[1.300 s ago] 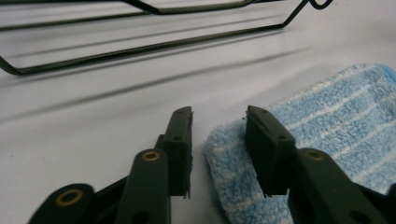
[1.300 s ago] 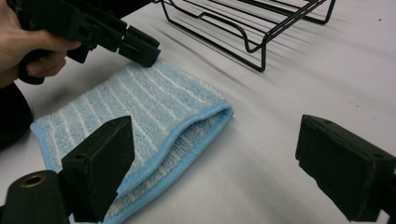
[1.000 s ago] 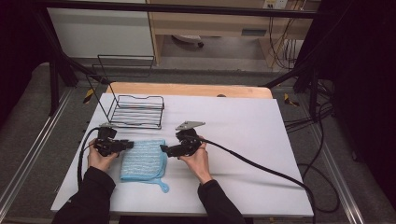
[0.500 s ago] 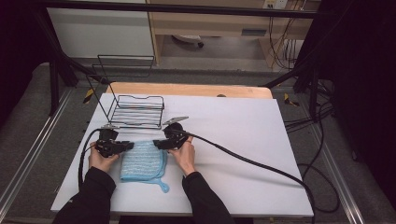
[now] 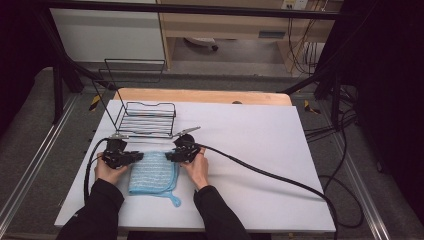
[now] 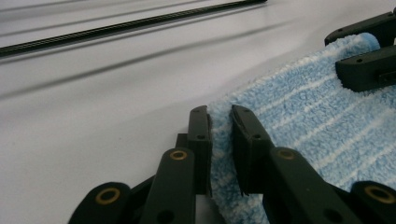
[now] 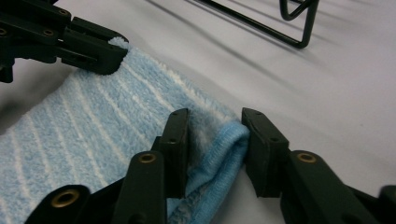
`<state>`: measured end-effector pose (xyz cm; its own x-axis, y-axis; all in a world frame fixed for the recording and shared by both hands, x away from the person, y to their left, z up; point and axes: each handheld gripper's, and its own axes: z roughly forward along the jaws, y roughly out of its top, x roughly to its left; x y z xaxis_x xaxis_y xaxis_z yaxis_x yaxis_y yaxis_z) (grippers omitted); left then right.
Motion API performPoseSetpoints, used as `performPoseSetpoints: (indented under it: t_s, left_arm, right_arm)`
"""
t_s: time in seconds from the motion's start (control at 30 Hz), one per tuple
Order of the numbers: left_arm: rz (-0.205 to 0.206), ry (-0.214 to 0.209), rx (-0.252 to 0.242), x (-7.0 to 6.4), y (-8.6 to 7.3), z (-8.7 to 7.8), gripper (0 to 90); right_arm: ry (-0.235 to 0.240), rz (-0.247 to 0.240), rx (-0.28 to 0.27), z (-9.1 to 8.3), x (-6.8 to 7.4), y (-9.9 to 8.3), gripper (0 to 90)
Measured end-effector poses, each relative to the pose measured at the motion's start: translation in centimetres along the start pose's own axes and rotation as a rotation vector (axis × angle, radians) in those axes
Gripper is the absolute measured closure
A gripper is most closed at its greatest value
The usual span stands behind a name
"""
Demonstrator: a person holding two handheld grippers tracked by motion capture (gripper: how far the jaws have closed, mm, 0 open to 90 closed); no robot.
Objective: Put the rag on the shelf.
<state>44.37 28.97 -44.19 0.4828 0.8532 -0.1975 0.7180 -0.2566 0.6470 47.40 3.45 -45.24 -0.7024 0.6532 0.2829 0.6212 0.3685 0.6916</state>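
A folded blue towel (image 5: 152, 172) lies flat on the white counter (image 5: 260, 150), just in front of a black wire rack (image 5: 145, 119). The left hand-held gripper (image 6: 219, 140) is clamped on one far corner of the towel, pile squeezed between its jaws. The right hand-held gripper (image 7: 215, 149) straddles the other far corner, its jaws narrow around the folded edge but seemingly not fully pinched. Holding both corners probably lets the person lift or fold it evenly.

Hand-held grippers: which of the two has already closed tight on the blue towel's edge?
The left hand-held gripper: its jaws pinch the blue towel with no gap. The right hand-held gripper straddles the folded corner, with space beside one jaw.
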Motion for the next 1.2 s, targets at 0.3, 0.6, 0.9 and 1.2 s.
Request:
performPoseSetpoints:
  t_s: [0.3,0.6,0.9,1.2]
  left_arm:
    - [-0.019,-0.018,-0.014,0.1,-0.1,-0.2,82.1]
    - [-0.032,-0.047,-0.057,0.4,-0.2,-1.1,82.7]
    - [-0.018,-0.066,-0.135,-0.1,-0.3,-3.1,82.8]
    - [-0.009,-0.089,-0.197,-0.5,-0.3,-4.8,82.8]
  right_arm:
    - [0.044,0.066,0.022,-0.2,-0.2,0.3,78.9]
    - [0.074,0.061,-0.030,-1.7,0.5,1.0,80.5]
    - [0.073,0.016,-0.081,-3.2,1.5,1.2,80.7]
    - [0.065,-0.017,-0.141,-4.7,2.8,1.4,80.7]
